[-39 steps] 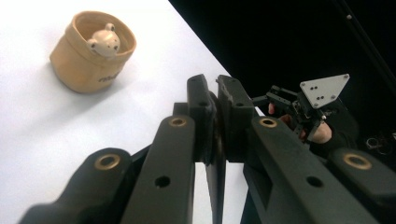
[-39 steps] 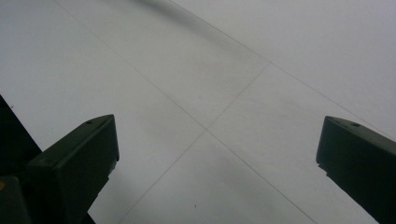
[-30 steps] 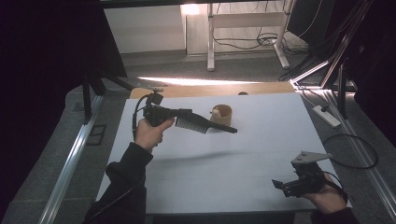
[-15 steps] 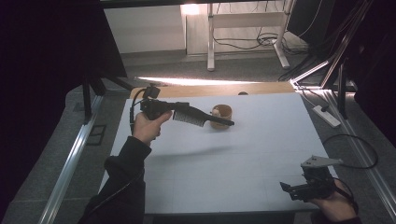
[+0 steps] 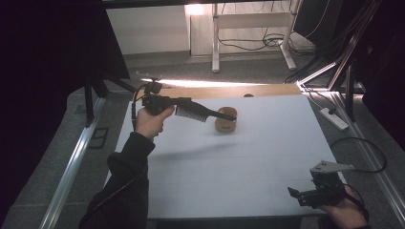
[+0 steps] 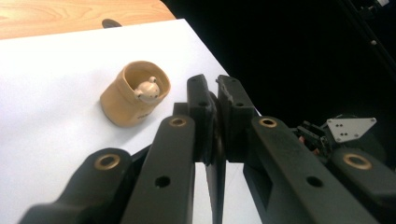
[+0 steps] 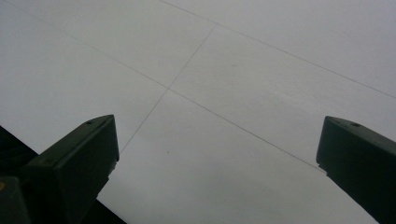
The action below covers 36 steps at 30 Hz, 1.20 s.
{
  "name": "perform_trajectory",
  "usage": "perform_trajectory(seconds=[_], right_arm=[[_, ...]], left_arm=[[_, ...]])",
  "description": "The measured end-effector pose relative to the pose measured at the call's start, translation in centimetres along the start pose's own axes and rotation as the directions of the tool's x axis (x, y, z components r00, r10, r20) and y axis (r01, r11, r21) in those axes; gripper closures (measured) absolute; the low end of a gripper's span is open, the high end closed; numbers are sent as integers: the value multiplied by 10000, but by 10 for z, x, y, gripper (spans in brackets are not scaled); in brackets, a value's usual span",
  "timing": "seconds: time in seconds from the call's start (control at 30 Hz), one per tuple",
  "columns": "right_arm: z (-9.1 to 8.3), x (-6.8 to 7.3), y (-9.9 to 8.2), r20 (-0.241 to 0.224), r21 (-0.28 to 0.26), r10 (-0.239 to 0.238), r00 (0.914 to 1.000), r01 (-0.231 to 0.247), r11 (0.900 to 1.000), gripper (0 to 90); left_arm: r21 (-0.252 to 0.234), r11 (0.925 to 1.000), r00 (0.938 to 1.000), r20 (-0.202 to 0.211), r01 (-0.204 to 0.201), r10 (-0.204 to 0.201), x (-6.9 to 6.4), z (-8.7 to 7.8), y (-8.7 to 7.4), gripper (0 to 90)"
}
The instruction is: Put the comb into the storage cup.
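A tan cup (image 5: 225, 125) stands on the white table (image 5: 267, 157) toward its far middle. In the left gripper view the cup (image 6: 133, 95) has a small pale bear-like figure (image 6: 148, 89) inside. My left gripper (image 5: 232, 116) is held level above the table, its tip over the cup's far rim, not touching it. Its jaws are pressed together (image 6: 217, 84), and I cannot make out anything held between them. My right gripper (image 5: 298, 195) rests low at the table's near right corner. Its jaws stand wide apart (image 7: 217, 158) over bare table.
A wooden strip (image 5: 224, 90) runs along the table's far edge. A power strip (image 5: 334, 119) and a looped cable (image 5: 358, 152) lie on the floor to the right. Metal frame rails (image 5: 71, 162) flank the table.
My left hand has lifted the shut gripper and carried it toward the far side, so its tip now hangs over the cup. The right gripper has barely shifted.
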State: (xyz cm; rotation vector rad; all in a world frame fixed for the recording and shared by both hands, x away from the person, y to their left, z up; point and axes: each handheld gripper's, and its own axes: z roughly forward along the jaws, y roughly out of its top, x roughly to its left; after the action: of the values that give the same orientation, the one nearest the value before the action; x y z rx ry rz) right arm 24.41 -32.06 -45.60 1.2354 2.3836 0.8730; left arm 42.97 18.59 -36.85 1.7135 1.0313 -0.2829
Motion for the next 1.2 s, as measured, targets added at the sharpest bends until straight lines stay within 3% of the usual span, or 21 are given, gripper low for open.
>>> perform_trajectory(seconds=[0.5, 1.2], right_arm=[[1, 1, 0, -47, 122, -105, 9999, 105, 9999, 0], [1, 2, 0, -24, 131, -149, 9999, 149, 9998, 0]], left_arm=[[-243, 9995, 9983, -539, 191, -204, 11, 1, 15, 834], [-167, 9995, 9955, -903, 270, -284, 21, 12, 28, 834]])
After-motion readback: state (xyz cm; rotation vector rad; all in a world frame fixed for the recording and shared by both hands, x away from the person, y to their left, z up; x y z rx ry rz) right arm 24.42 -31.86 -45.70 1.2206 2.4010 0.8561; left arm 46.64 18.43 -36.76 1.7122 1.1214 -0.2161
